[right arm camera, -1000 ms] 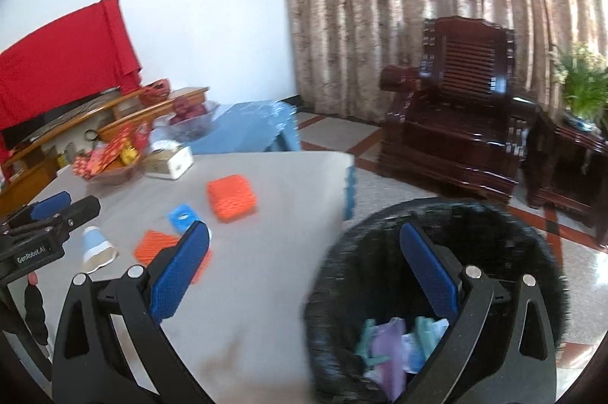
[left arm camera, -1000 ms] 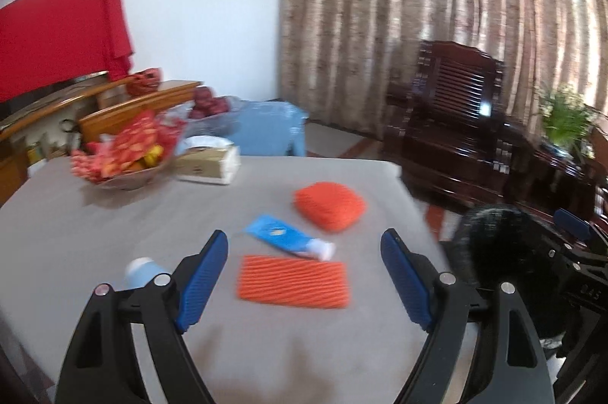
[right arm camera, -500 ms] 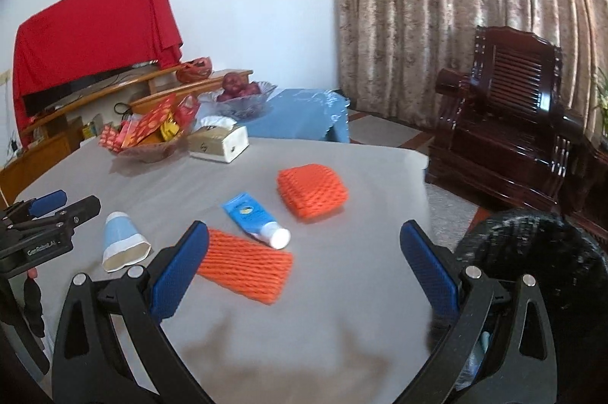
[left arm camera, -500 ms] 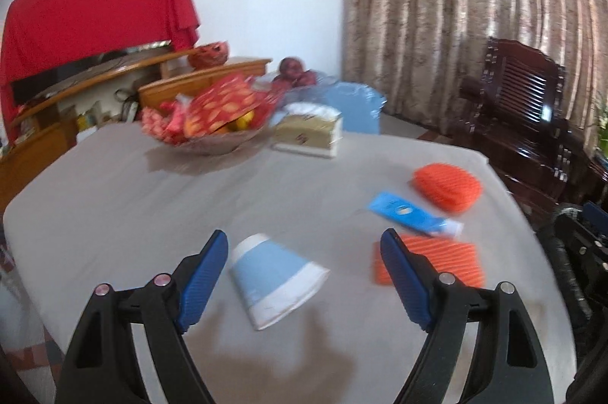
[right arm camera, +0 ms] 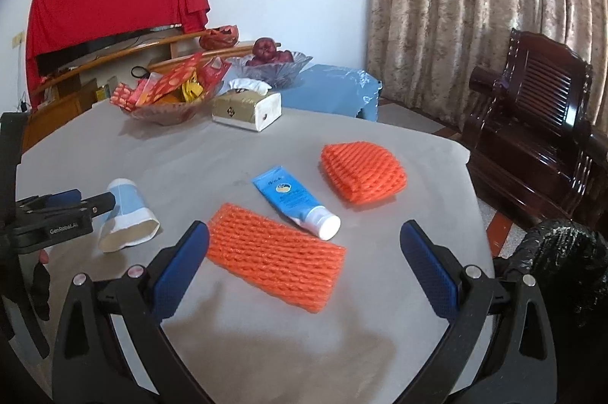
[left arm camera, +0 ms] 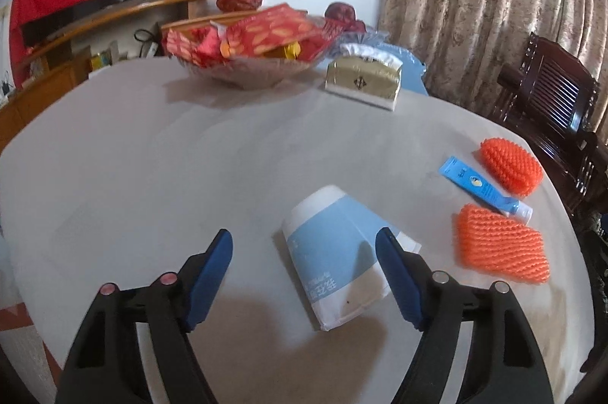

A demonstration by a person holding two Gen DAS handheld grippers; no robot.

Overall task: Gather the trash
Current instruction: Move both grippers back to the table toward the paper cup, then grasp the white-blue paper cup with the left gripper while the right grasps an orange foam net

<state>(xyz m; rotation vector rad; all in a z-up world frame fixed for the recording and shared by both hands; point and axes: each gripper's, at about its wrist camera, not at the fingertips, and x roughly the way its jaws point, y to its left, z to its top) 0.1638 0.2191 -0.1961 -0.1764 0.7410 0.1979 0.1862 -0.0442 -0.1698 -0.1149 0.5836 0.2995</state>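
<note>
1. Left claw [left arm camera: 304,252] hangs over the paper cup [left arm camera: 338,252], jaws spread and closing in, with the cup lying between them but no pad pressing on it yet.
2. The paper cup lies on its side on the grey tabletop [left arm camera: 152,157], open mouth towards the claw, narrow bottom pointing away to the snack bowl [left arm camera: 247,70] at the far edge.
3. Taking the cup as the landmark: to its right lies the flat orange foam net [left arm camera: 501,248], beyond that net the blue tube [left arm camera: 478,185], and beyond the tube the rounded orange foam net [left arm camera: 511,166]. None of them touches the cup.
4. Right claw [right arm camera: 304,259] is spread wide with nothing in it, poised above the flat orange foam net [right arm camera: 275,256], well to the cup's right.
5. The step in hand looks like the pick of the cup. The right finger [left arm camera: 395,275] already overlaps the cup's wall while the left finger stands well clear of it, so I would shift the claw towards the cup's right side before closing.
6. A light squeeze should do: the cup is thin paper and will likely crumple or roll away if hit on one side only.
7. The black-lined bin [right arm camera: 562,259] stands off the tabletop's edge, far to the cup's right. That is where the cup seems bound.
8. The tissue box [left arm camera: 363,85] beside the bowl does not look like trash.
</note>
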